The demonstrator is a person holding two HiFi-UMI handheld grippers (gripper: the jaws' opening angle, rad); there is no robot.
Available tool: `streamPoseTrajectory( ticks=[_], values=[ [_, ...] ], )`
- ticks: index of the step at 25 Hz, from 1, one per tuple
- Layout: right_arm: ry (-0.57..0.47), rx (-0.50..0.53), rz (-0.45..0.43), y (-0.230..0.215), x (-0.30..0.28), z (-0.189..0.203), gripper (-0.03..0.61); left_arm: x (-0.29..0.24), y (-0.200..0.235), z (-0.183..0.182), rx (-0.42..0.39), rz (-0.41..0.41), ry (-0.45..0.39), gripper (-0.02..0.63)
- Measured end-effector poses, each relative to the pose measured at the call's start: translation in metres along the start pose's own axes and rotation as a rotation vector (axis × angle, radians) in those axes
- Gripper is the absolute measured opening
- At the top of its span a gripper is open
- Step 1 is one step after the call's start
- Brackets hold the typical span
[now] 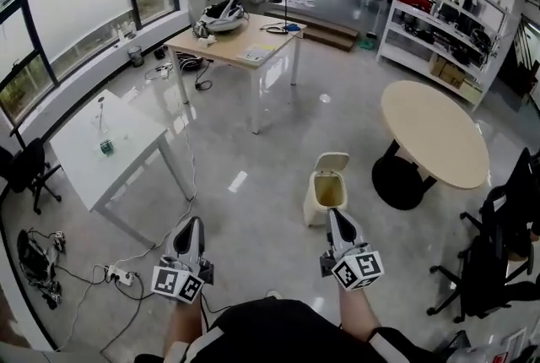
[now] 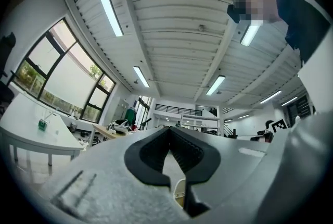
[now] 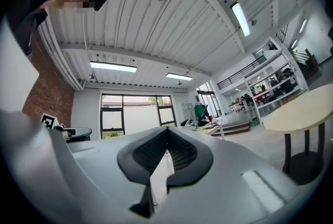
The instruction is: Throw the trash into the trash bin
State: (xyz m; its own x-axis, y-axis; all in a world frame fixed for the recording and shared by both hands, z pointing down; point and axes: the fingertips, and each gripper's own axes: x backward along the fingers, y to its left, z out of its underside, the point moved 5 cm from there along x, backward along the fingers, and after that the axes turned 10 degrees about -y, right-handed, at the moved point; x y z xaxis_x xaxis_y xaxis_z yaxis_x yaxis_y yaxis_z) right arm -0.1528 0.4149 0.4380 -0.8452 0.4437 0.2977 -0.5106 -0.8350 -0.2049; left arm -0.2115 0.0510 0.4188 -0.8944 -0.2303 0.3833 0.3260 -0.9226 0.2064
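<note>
Trash bin (image 1: 327, 191) stands on the glossy grey floor (image 1: 261, 228) with its lid (image 1: 331, 161) tipped up. It is just ahead of your right tongs (image 1: 336, 216), off to the right of your left tongs (image 1: 191, 224), and near the black foot of the round table (image 1: 434, 133). Bin is smooth cream plastic, boxy with rounded corners. Both tongs are pressed together at their ribbed black pads (image 3: 180, 155), with nothing pinched between them.
</note>
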Motion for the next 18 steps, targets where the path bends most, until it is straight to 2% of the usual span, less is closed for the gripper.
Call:
streamPoseTrajectory(
  ticks=[4,8,13,18],
  values=[
    [0.022,-0.038,-0.140,0.002,-0.044,0.017,0.002,-0.002,0.004,-0.001,-0.049,-0.100,-0.022,0.002],
    [0.059,-0.070,-0.235,0.008,-0.075,0.036,0.002,-0.002,0.010,-0.002,-0.114,-0.154,-0.007,0.002],
    [0.088,-0.119,-0.318,0.018,-0.115,0.063,0.002,0.008,0.036,-0.011,-0.190,-0.250,0.005,0.002],
    [0.120,-0.159,-0.391,0.040,-0.162,0.092,0.002,0.021,0.065,-0.019,-0.222,-0.325,0.007,0.002]
  ],
)
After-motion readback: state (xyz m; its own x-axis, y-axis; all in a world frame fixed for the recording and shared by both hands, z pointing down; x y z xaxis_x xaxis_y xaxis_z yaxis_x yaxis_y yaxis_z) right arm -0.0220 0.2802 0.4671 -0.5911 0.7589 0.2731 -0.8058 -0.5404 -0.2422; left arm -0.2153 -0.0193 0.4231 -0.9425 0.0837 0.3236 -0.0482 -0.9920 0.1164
